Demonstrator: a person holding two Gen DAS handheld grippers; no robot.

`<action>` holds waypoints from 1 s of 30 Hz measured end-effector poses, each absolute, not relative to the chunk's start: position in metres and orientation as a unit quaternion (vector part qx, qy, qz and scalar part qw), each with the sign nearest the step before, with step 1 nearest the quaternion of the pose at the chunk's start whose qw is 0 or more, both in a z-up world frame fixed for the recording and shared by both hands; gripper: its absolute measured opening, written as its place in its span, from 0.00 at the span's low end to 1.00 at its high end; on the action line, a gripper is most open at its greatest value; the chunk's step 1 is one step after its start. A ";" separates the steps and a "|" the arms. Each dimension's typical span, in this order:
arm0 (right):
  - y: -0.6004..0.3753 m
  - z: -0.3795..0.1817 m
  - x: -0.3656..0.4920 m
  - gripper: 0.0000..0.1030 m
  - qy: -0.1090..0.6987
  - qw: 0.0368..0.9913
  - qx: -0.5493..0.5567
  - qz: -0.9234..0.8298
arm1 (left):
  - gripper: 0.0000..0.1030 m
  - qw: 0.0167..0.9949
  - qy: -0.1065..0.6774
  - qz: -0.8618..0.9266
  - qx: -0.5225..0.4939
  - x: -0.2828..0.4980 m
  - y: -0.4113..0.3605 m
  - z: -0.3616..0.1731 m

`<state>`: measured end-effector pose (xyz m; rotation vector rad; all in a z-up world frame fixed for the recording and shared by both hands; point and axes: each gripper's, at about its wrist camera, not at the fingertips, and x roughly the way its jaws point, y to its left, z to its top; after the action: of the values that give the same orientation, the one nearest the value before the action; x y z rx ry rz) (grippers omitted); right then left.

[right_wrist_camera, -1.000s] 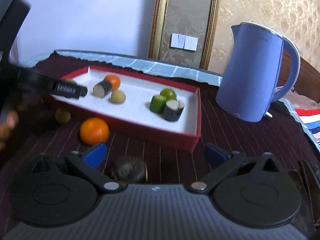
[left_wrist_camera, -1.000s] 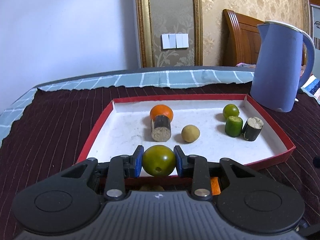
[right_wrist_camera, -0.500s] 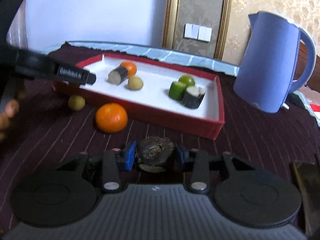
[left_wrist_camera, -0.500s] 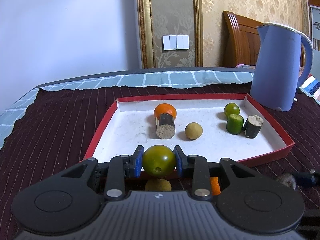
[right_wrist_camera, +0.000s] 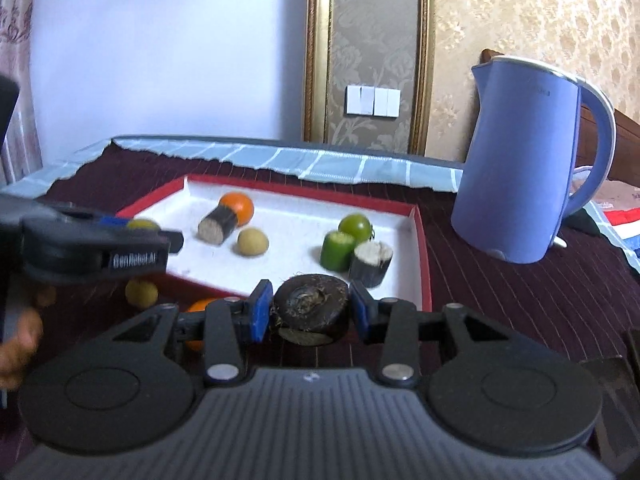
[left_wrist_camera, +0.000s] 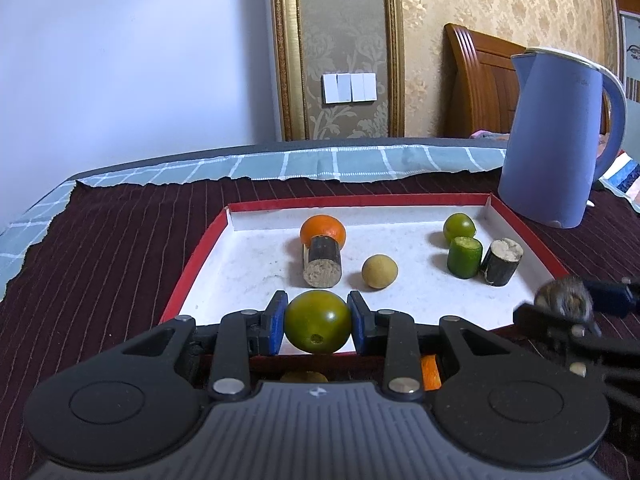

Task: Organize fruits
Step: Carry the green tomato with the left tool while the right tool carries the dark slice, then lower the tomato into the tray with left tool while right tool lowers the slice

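Right hand-held gripper (right_wrist_camera: 307, 307) was spread wide over the dark hairy fruit (right_wrist_camera: 308, 304) a second ago; now clamped on it, lifted off the worktop (right_wrist_camera: 520, 292) beside the red tray (right_wrist_camera: 424, 248). Left hand-held gripper (left_wrist_camera: 318, 322) unchanged, pads pinching one dark-green fruit (left_wrist_camera: 318, 321) at the tray's near edge. In tray, six pieces: one orange, one tan ball, one small green fruit, one green stub, two dark stubs. Outside: one orange (right_wrist_camera: 198, 308), one yellow ball (right_wrist_camera: 141, 293).

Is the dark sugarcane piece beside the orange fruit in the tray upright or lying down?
Lying down. The dark sugarcane piece rests on its side in the red-rimmed white tray, cut end facing the camera, touching the orange fruit.
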<state>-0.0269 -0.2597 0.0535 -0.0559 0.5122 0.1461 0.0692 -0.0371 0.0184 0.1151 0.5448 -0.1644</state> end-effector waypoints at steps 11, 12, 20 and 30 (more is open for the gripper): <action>-0.258 0.060 0.000 0.38 0.250 0.967 -0.018 0.054 | 0.31 0.959 0.267 -0.072 0.063 0.078 -0.040 0.022; -0.258 0.060 0.002 0.38 0.251 0.966 -0.017 0.053 | 0.31 0.959 0.267 -0.071 0.064 0.079 -0.040 0.022; -0.260 0.061 0.015 0.38 0.253 0.966 -0.015 0.049 | 0.31 0.958 0.269 -0.064 0.070 0.092 -0.044 0.022; -0.264 0.060 0.031 0.38 0.260 0.965 -0.010 0.040 | 0.31 0.957 0.276 -0.057 0.072 0.109 -0.048 0.020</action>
<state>0.0311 -0.2639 0.0598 -0.0205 0.5255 0.0818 0.1094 -0.0485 0.0202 0.1456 0.5606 -0.1152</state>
